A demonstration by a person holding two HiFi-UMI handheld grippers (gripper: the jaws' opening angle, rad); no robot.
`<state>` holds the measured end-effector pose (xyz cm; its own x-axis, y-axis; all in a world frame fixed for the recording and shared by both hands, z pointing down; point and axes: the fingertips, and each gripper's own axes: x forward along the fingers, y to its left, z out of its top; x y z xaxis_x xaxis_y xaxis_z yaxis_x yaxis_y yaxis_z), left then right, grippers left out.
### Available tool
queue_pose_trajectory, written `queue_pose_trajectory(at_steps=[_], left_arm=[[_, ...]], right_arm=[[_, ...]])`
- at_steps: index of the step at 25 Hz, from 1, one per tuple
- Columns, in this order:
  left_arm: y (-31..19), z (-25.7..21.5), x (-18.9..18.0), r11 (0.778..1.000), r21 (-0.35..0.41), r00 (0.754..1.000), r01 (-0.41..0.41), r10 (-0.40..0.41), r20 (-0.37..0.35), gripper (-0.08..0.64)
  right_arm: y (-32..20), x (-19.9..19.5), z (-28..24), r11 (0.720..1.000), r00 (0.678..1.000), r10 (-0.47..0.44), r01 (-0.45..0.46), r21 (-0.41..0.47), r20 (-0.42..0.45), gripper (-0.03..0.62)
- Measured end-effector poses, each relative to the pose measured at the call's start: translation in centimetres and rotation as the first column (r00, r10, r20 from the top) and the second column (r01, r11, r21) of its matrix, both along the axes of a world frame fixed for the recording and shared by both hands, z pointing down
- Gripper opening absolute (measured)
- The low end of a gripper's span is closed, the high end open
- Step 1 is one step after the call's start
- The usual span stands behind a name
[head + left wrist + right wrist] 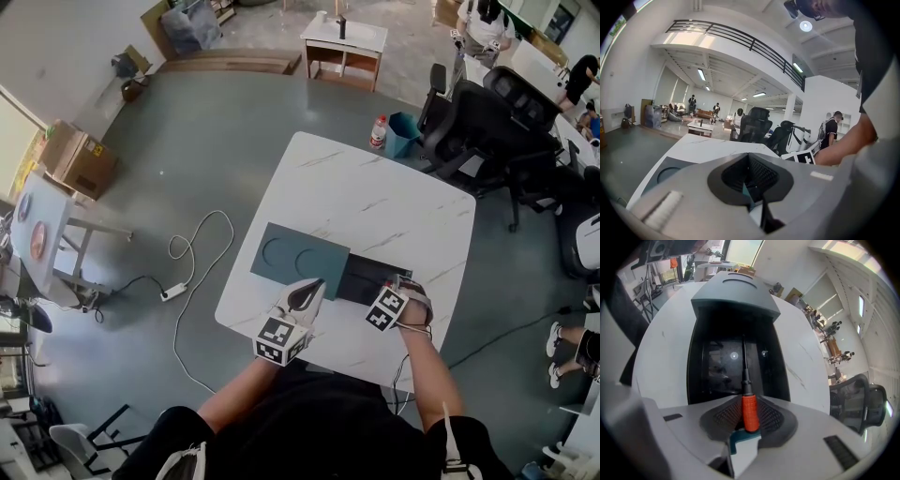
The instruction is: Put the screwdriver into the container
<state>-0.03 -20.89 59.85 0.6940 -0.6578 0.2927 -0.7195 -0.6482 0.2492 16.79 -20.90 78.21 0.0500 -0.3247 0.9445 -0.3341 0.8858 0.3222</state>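
Low centre of the right gripper view, the right gripper (750, 418) clamps the screwdriver (750, 408) by its orange handle, shaft reaching up-frame over the open black container (717, 362) on the white table (661, 362). The left gripper (751, 177) is closed and empty.

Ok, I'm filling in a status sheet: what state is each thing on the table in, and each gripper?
container: open, screwdriver not yet lying in it.
lid: off the opening, lying flat at the container's far end.
screwdriver: held by its orange handle, shaft pointing down toward the open container.
right gripper: shut on the screwdriver.
left gripper: shut, nothing seen between its jaws.
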Motion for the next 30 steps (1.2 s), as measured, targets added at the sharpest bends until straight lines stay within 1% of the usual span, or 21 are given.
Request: queue_pose_trajectory(at_steps=[8,13,15,18,20,21,23,25,29,30], left_arm=[[0.0,0.0,0.5,1.000,0.006,1.000,-0.013,0.013,0.001,0.009],[0.0,-0.1,1.0,1.000,0.004,1.000,-0.018,0.018,0.001,0.009],[0.2,0.1,1.3,1.000,0.004,0.999,-0.031,0.030,0.009,0.009],[0.5,-0.3,2.2,0.999,0.002,0.999,-0.043,0.043,-0.005,0.009],[0.6,-0.6,2.8,0.999,0.006,0.999,-0.052,0.052,-0.011,0.008],[0.7,-0.7,3.1,0.998,0.011,0.998,-0.059,0.059,-0.011,0.008],[0.8,-1.1,3.7,0.997,0.019,0.997,-0.070,0.071,-0.013,0.009],[0.8,-1.5,4.1,0.997,0.025,0.997,-0.077,0.077,-0.018,0.009],[0.8,-2.1,4.7,0.995,0.037,0.996,-0.087,0.088,-0.022,0.009],[0.8,-2.3,4.8,0.995,0.041,0.996,-0.090,0.091,-0.024,0.009]], right_arm=[[0.0,0.0,-0.1,1.000,1.000,-0.020,0.020,0.017,0.007,0.107],[-0.2,0.0,-1.5,0.998,0.999,-0.026,0.024,0.065,0.031,0.119],[-0.1,-0.2,-2.6,0.996,0.999,-0.021,0.017,0.088,0.048,0.121],[0.4,-0.3,-4.5,0.993,0.997,-0.004,-0.006,0.122,0.082,0.121],[0.6,-0.2,-5.9,0.989,0.993,0.019,-0.036,0.145,0.118,0.121],[0.7,-0.2,-6.7,0.985,0.988,0.040,-0.064,0.159,0.149,0.121],[0.8,-0.2,-8.6,0.972,0.967,0.094,-0.140,0.190,0.236,0.117],[0.8,0.0,-10.9,0.948,0.943,0.133,-0.211,0.240,0.305,0.104],[1.1,0.3,-15.9,0.880,0.911,0.150,-0.300,0.368,0.384,0.077],[1.1,0.2,-17.1,0.862,0.900,0.151,-0.323,0.392,0.410,0.061]])
